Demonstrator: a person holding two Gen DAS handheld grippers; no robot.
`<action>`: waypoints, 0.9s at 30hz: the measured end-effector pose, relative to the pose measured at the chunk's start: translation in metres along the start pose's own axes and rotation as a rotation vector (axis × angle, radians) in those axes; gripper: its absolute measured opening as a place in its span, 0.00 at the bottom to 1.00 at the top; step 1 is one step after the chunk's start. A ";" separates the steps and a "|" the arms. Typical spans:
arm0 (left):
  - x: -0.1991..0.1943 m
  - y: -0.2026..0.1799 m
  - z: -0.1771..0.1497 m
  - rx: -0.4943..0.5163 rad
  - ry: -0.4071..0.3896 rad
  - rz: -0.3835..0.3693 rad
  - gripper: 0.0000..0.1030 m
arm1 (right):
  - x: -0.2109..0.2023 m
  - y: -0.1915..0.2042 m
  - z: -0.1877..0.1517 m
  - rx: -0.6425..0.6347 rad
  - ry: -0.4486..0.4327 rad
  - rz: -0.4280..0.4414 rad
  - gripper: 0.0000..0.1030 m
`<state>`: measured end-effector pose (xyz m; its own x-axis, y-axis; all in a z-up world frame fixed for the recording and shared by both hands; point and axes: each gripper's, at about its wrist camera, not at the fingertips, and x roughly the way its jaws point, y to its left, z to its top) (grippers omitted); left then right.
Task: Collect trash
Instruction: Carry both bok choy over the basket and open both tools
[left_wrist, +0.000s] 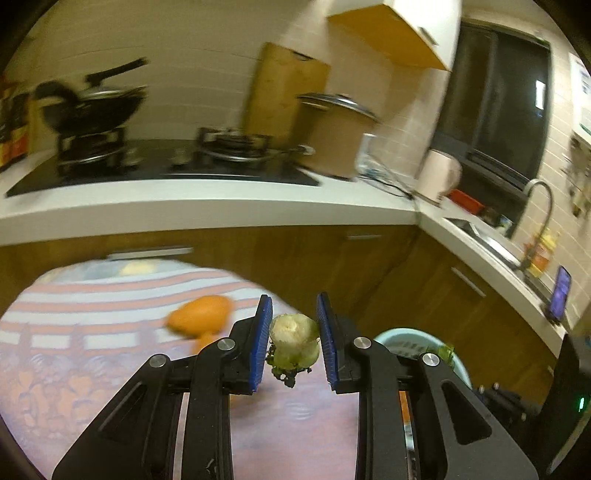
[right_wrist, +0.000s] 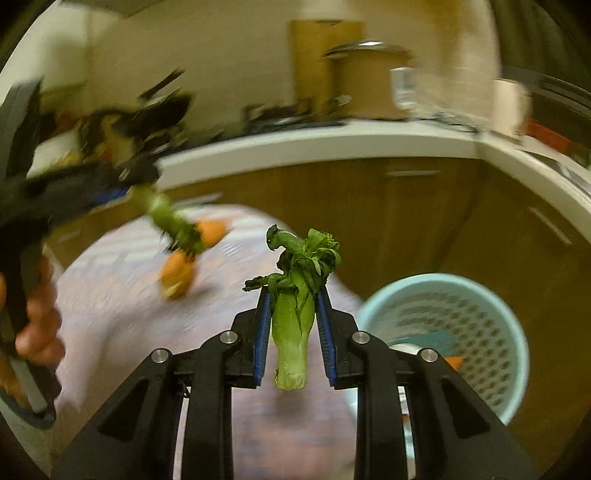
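Both grippers are carrying vegetable trash above the table with the striped cloth (left_wrist: 92, 295).

The left gripper (left_wrist: 294, 341) is holding a cut vegetable stump (left_wrist: 294, 345) between its blue pads (left_wrist: 260, 345). The pale cut end is facing the camera and some dark wilted leaves are hanging under it. The left pad is touching the stump; on the right side a thin gap seems to show, so I judge the grip as light.

The right gripper (right_wrist: 293, 339) is holding a green bok choy stalk (right_wrist: 293, 325). Its fingers are narrow, pressing the stalk on both sides, with the leaves pointing to 12 o'clock and the root end to 6 o'clock.

The light blue perforated basket (right_wrist: 491, 317) is standing on the floor beside the table, at about 3 o'clock from the right gripper. Some scraps are already lying inside it.

Orange peel pieces (left_wrist: 201, 317) are lying on the cloth, at 9 o'clock from the left gripper.

I think the step in hand is the transport of the two vegetables to the basket. The next move is calling for bringing each gripper over the basket mouth and then opening the fingers there. After that the orange peel is waiting for collection.
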<state>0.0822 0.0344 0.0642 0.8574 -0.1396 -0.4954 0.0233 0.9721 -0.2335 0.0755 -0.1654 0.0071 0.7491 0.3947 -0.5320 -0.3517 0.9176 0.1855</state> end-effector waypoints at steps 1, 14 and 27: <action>0.006 -0.015 0.001 0.013 0.007 -0.025 0.23 | -0.003 -0.012 0.002 0.020 -0.009 -0.014 0.21; 0.088 -0.115 -0.028 0.117 0.157 -0.170 0.23 | 0.001 -0.132 -0.006 0.223 0.029 -0.135 0.21; 0.134 -0.148 -0.058 0.147 0.280 -0.225 0.23 | 0.032 -0.168 -0.029 0.333 0.133 -0.123 0.21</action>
<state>0.1640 -0.1394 -0.0160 0.6496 -0.3787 -0.6592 0.2859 0.9251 -0.2498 0.1422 -0.3080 -0.0645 0.6876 0.2905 -0.6654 -0.0454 0.9319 0.3599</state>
